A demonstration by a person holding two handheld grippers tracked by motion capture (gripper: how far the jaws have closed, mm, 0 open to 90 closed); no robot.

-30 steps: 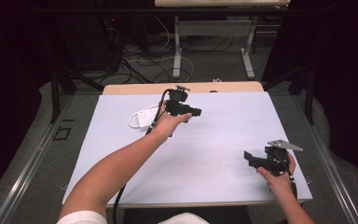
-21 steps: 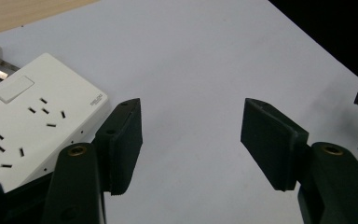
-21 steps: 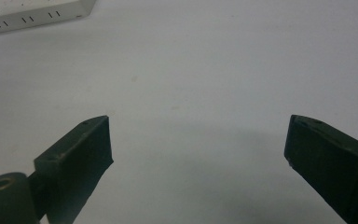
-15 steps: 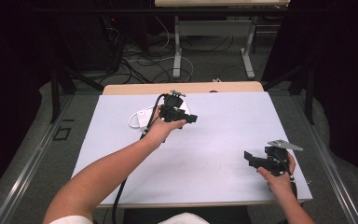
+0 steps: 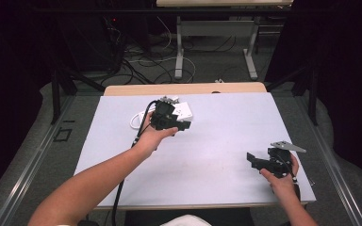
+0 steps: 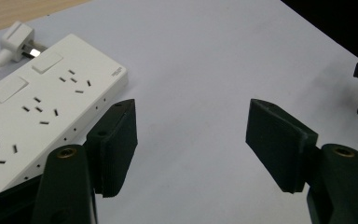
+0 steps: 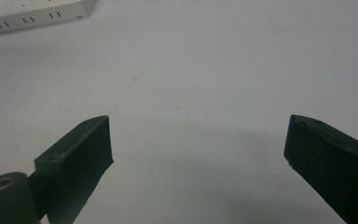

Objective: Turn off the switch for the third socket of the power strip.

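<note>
Power strip [image 6: 37, 112], white, flat, unplugged

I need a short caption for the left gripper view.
Open left gripper beside a white plastic power strip on the white table.

Table [image 5: 217, 155] evenly lit, surroundings dark; soft shadows; gripper views' near jaws slightly blurred.

White power strip [image 6: 42, 112], black grippers, pale grey table [image 5: 226, 122].
</note>
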